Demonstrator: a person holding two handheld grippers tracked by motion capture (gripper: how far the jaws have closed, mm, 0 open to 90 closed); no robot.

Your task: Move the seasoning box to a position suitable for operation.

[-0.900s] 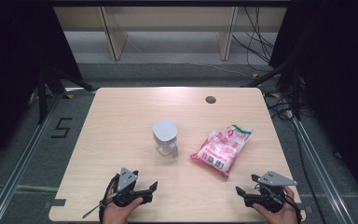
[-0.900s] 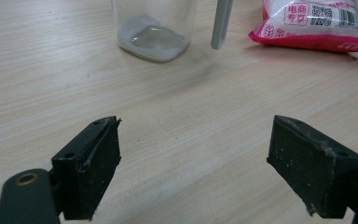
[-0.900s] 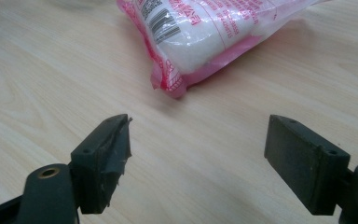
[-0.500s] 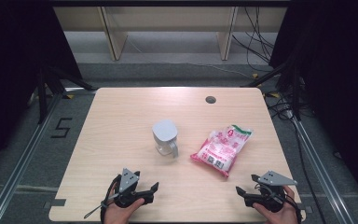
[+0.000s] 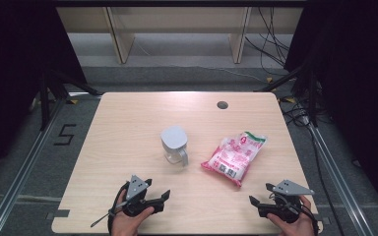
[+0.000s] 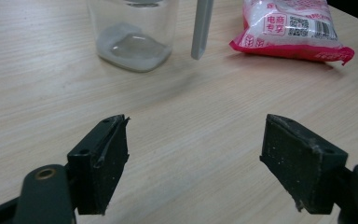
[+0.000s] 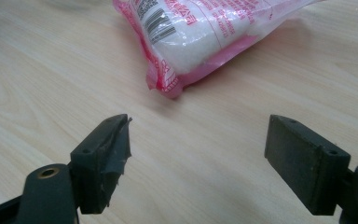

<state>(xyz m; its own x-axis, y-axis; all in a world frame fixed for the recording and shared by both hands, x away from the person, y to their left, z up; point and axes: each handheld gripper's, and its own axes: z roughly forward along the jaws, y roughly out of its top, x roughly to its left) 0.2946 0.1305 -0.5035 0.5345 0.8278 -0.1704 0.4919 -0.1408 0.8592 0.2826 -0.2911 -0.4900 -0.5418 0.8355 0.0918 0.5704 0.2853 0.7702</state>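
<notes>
A clear glass pitcher (image 5: 174, 144) with a grey lid and a handle stands upright near the middle of the wooden table (image 5: 128, 123). To its right lies a pink and white bag (image 5: 234, 156) of white grains. My left gripper (image 5: 163, 197) rests near the front edge, left of centre, jaws wide apart and empty. It looks at the pitcher (image 6: 133, 32) and the bag (image 6: 291, 28) beyond its open jaws (image 6: 196, 163). My right gripper (image 5: 254, 202) sits at the front right, open and empty. Just ahead of its jaws (image 7: 198, 163) lies a corner of the bag (image 7: 205, 32).
A dark round hole (image 5: 222, 104) marks the table's far side. Beyond the table stand shelf legs (image 5: 118, 34), and cables (image 5: 275, 44) run over the floor at the right. A metal rail (image 5: 24, 167) and a painted "5" (image 5: 65, 134) lie on the floor at the left.
</notes>
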